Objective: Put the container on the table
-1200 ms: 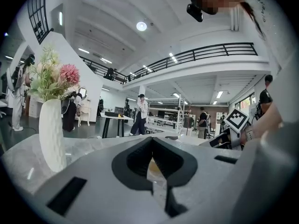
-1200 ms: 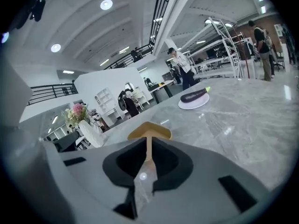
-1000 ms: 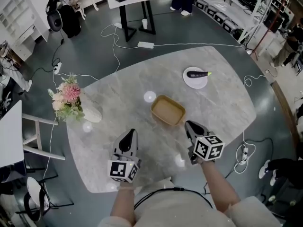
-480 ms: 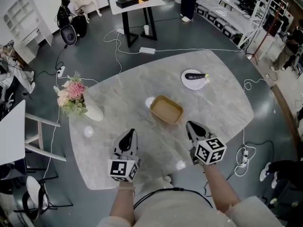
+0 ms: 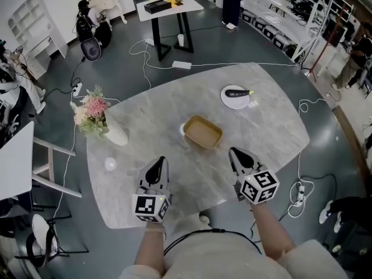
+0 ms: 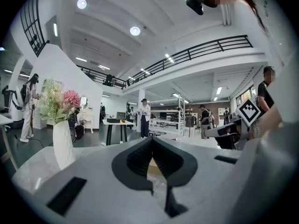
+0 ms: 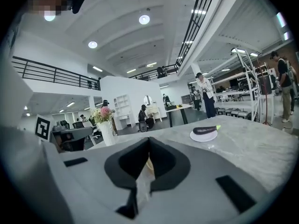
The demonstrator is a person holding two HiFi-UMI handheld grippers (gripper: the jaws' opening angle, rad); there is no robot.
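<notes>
The tan rectangular container (image 5: 203, 132) rests upright and empty on the grey marble table (image 5: 267, 127), near its middle. My left gripper (image 5: 156, 165) hovers over the table's near side, to the left of and short of the container, its jaws shut on nothing. My right gripper (image 5: 235, 154) hangs just right of the container's near corner, apart from it, also shut and empty. In the left gripper view the closed jaws (image 6: 152, 141) hide most of the container; only a tan sliver (image 6: 152, 166) shows. The right gripper (image 7: 148, 141) likewise covers it.
A white plate with an eggplant (image 5: 235, 96) lies at the table's far right. A white vase of pink flowers (image 5: 99, 118) stands at the left edge. Cables run across the floor (image 5: 157, 57) behind the table, and a black-legged side table (image 5: 168, 7) stands farther back.
Both grippers have lifted a little above the table, the right one more and with some roll. The container has stayed where it was.
</notes>
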